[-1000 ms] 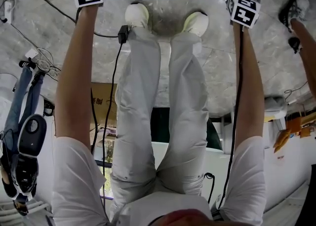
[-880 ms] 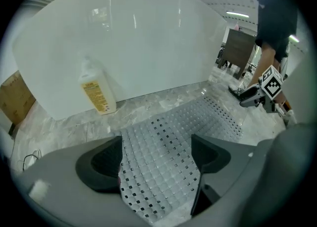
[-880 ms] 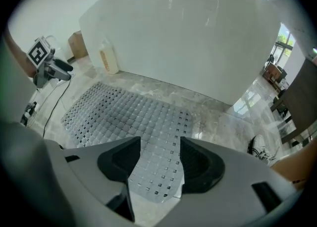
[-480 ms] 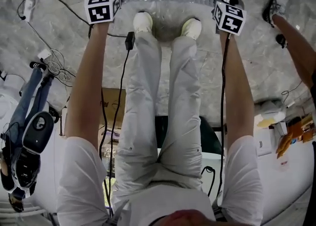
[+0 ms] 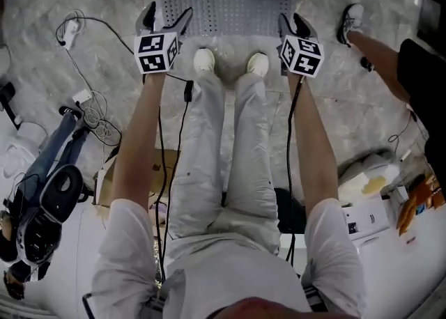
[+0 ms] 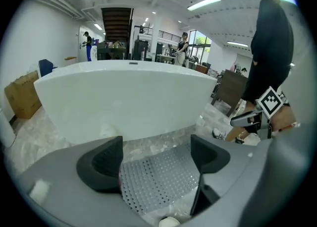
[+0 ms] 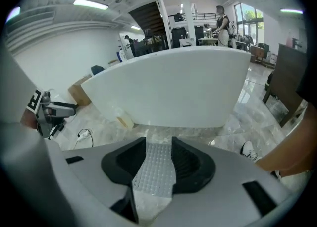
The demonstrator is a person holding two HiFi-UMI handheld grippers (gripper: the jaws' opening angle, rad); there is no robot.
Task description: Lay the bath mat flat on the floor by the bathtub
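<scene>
— What's the bath mat (image 5: 226, 3) like?
— Grey and rectangular, dotted all over with small holes. It lies spread flat on the marble floor (image 5: 104, 4), its far edge near the white bathtub (image 6: 124, 97).
— And the tools?
— Both hang above its near edge, one toward each corner, clear of it. The left tool (image 5: 167, 18) is released, jaws wide apart. The right tool (image 5: 295, 24) has just been narrowing, but its jaws grip nothing; the mat only shows through the gap.
— Anything around it?
— The holder's own shoes (image 5: 204, 61) stand at the near edge, between the tools. Another person's shoe (image 5: 350, 18) is off to the right. A power strip (image 5: 70, 28) with its cable lies to the left. Both are off the mat.
</scene>
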